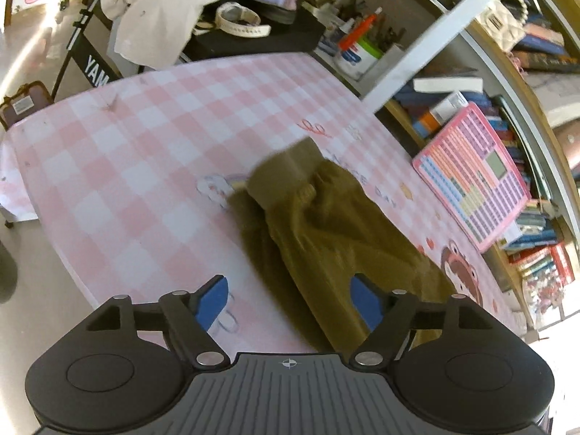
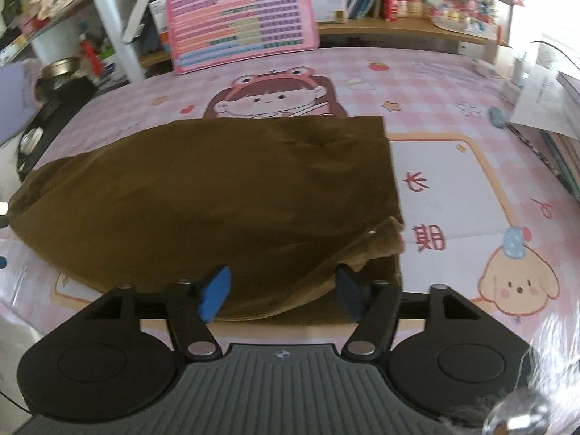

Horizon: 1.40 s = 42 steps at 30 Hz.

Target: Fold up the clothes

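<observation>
Clearly the olive-brown garment point(image 2: 203, 195) lies spread on the pink checked tablecloth point(image 1: 119, 152), partly covering a printed cartoon girl point(image 2: 275, 99); from the right wrist it looks like a broad flat panel with one straight edge at the right, and a smaller flap point(image 2: 362, 253) turned over near the near right corner; from the left wrist a ribbed cuff or hem point(image 1: 282, 177) shows at the far end, bunched and wrinkled, so the piece lies at least partly doubled on itself, though whether that is a fold made or merely how it fell I cannot tell; the left gripper point(image 1: 290, 301) stands wide open with nothing between its blue pads, hanging over the near part of the cloth; the right gripper point(image 2: 281, 293) is likewise spread wide and holds nothing, its jaws just above the near edge; the fabric looks soft, light and limp, probably knit or fleece, so it should drape and sag from any single point and drag on the cloth beneath; the straight edge and its corners, or the ribbed band, look the firmest places to pinch; a pink keyboard toy point(image 2: 243, 18) leans against the shelves behind.
</observation>
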Tool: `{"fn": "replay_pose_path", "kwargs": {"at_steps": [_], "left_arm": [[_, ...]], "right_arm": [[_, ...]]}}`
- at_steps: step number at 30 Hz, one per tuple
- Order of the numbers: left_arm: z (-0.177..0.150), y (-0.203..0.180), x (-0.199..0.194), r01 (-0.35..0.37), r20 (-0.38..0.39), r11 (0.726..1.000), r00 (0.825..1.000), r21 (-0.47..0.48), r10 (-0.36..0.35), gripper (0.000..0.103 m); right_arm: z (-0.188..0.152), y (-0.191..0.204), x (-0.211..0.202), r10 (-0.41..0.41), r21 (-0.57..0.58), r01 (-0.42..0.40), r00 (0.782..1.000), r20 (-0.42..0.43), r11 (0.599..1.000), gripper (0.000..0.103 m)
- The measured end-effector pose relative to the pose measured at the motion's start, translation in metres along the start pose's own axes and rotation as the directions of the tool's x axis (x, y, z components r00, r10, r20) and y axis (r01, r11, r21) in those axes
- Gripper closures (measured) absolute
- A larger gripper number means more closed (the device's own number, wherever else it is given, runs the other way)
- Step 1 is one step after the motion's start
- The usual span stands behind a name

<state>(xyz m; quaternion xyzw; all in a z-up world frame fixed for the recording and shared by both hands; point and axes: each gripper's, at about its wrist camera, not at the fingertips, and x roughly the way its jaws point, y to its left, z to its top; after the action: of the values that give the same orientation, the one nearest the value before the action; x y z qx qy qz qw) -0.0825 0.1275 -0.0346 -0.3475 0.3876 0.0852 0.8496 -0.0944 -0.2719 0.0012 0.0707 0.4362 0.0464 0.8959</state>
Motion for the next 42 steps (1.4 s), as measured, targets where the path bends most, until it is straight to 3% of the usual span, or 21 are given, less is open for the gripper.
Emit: {"fn": "replay_pose_path", "kwargs": {"at_steps": [7,11,18,22,28,33,42], "left_arm": [[-0.019,-0.015,-0.009,-0.104,0.032,0.995,0.994,0.001,0.104,0.02],[-0.028,-0.022,-0.011,-0.15,0.044,0.989,0.988,0.007,0.149,0.019],[-0.034,-0.023,-0.011,-0.156,0.038,0.988,0.987,-0.018,0.157,0.019],[-0.034,-0.019,-0.008,-0.156,0.038,0.987,0.987,-0.031,0.158,0.011],[-0.026,-0.011,-0.001,-0.107,0.016,0.994,0.994,-0.03,0.108,0.01],[-0.014,0.002,0.011,-0.014,-0.038,0.999,0.999,-0.044,0.012,0.01],[0.009,0.029,0.034,0.13,-0.143,0.987,0.979,-0.094,-0.143,0.01]], "right_arm": [[0.0,-0.006,0.002,0.02,-0.021,-0.02,1.0,-0.024,1.0,0.018],[0.0,-0.008,0.001,0.026,-0.041,-0.027,0.999,-0.029,0.999,0.016],[0.0,-0.015,0.003,0.031,-0.027,-0.032,0.999,-0.038,0.999,0.015],[-0.001,-0.015,0.002,0.019,-0.018,-0.02,0.999,-0.036,1.0,0.015],[-0.006,-0.002,0.001,-0.012,0.003,0.012,0.999,-0.038,1.0,0.015],[-0.011,0.021,-0.001,-0.052,0.038,0.053,0.998,-0.028,0.998,0.015],[-0.003,0.109,0.013,-0.063,0.03,0.061,0.997,0.05,0.998,0.015]]}}
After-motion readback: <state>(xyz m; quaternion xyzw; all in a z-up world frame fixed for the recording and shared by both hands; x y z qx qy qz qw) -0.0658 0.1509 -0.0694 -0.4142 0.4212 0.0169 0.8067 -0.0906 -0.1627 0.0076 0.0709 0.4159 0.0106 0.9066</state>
